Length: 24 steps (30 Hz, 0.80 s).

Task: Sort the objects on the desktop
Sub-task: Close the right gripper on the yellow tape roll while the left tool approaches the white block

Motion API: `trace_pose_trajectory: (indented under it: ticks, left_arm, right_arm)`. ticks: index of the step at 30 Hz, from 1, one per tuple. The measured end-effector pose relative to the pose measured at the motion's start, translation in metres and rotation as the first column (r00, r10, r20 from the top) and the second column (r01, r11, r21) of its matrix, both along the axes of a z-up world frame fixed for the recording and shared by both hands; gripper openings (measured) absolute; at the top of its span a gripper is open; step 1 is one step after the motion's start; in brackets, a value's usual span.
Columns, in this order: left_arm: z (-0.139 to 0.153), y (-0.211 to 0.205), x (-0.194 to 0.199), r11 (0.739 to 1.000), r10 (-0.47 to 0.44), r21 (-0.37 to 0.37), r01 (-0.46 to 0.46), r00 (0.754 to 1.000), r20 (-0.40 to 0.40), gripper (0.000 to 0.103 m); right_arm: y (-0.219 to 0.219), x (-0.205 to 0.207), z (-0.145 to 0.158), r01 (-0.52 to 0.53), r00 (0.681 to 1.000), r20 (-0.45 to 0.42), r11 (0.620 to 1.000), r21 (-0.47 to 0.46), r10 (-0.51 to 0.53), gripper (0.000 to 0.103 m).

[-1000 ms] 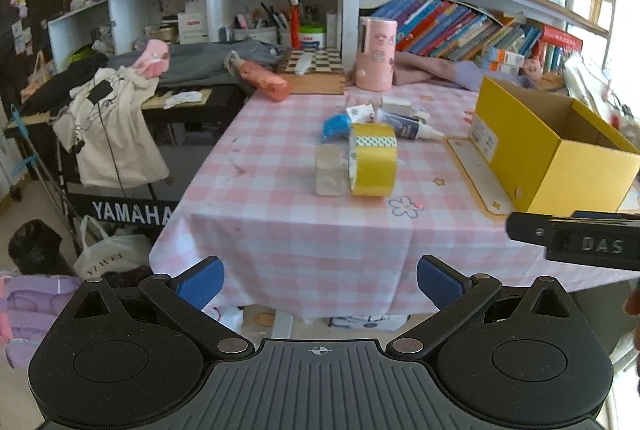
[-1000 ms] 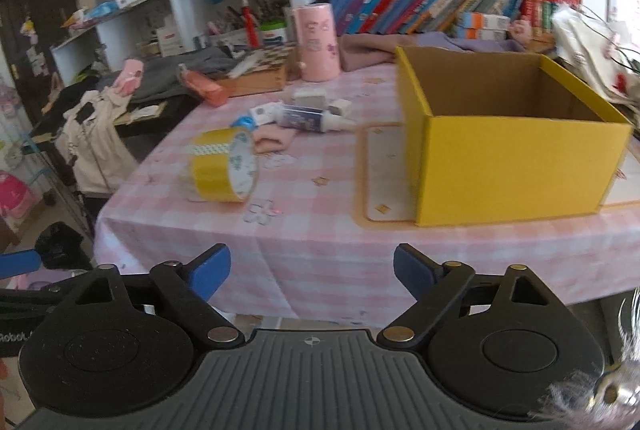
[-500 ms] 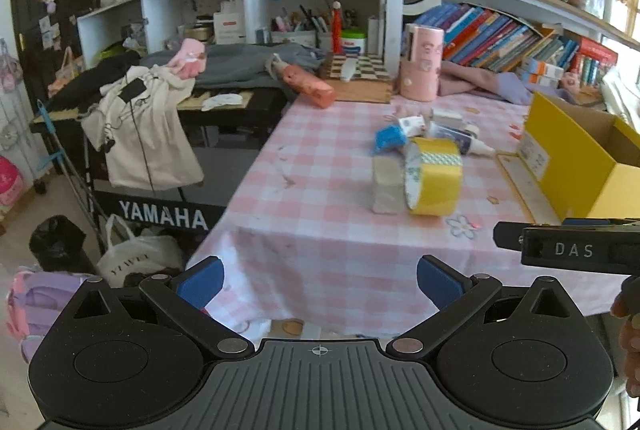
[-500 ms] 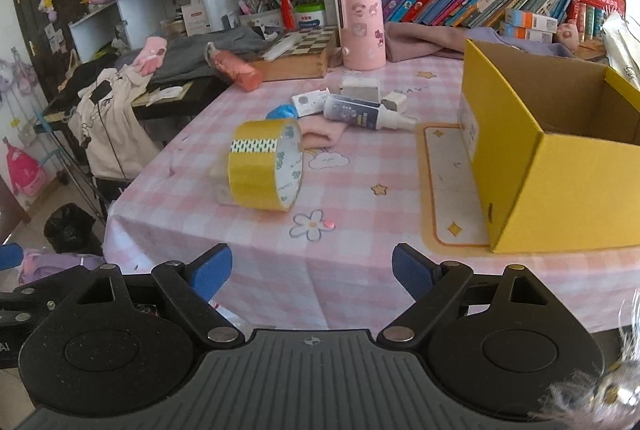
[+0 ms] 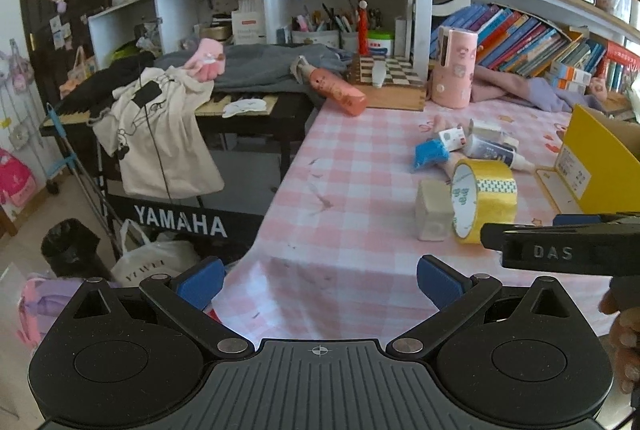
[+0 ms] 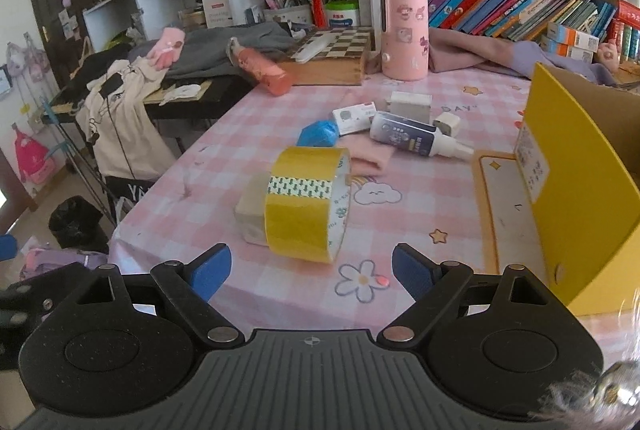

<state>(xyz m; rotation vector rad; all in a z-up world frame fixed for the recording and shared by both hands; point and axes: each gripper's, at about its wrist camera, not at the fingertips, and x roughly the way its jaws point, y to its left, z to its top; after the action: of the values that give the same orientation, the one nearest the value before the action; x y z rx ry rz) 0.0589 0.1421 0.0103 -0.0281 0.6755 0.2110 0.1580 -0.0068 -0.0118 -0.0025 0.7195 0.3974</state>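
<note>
A yellow tape roll [image 6: 306, 203] stands on edge on the pink checked table [image 6: 420, 197], leaning on a beige block [image 6: 250, 207]; both show in the left wrist view, the roll [image 5: 484, 205] and the block [image 5: 432, 216]. Behind lie a blue wrapped item [image 6: 318, 134], a white bottle [image 6: 412, 139], small boxes [image 6: 354, 117] and a pink cloth [image 6: 370, 153]. An open yellow box [image 6: 580, 181] stands at the right. My right gripper [image 6: 310, 272] is open and empty, just short of the tape roll. My left gripper [image 5: 318, 278] is open and empty over the table's front-left edge.
A pink cylinder [image 6: 404, 33], a chessboard box [image 6: 332, 57] and an orange-pink bottle [image 6: 262, 67] stand at the back. Bookshelves rise behind. A Yamaha keyboard [image 5: 180, 222] draped with clothes stands left of the table. The right gripper's body [image 5: 560, 248] crosses the left wrist view.
Both grippers have moved left and forward toward the table. The tape roll now sits closer and centred before the right gripper. The yellow box has slid to the right in both views.
</note>
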Motion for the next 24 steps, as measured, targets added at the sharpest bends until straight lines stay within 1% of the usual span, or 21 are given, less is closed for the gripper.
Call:
trace_pose_trajectory:
  ticks: [5,11,17,24]
  left_arm:
    - [0.000,0.007,0.005,1.000,0.012,0.004,-0.012,1.000,0.000,0.103]
    - [-0.003,0.010,0.014,1.000,0.014,-0.003,-0.014,1.000,-0.012,0.103]
    - [-0.004,0.006,0.022,1.000,-0.008,0.011,0.008,1.000,-0.025,0.103]
    - [-0.005,0.002,0.030,0.999,-0.012,0.036,0.014,0.999,-0.048,0.103]
  right_arm:
    - [0.012,0.010,-0.005,0.005,1.000,-0.009,1.000,-0.027,-0.005,0.088]
    - [0.016,0.020,-0.008,0.015,1.000,-0.008,0.998,-0.053,-0.016,0.088]
    - [0.019,0.028,-0.009,0.006,1.000,-0.010,0.999,-0.047,-0.006,0.088]
    - [0.026,0.043,-0.008,0.021,1.000,0.003,0.999,-0.039,-0.021,0.088]
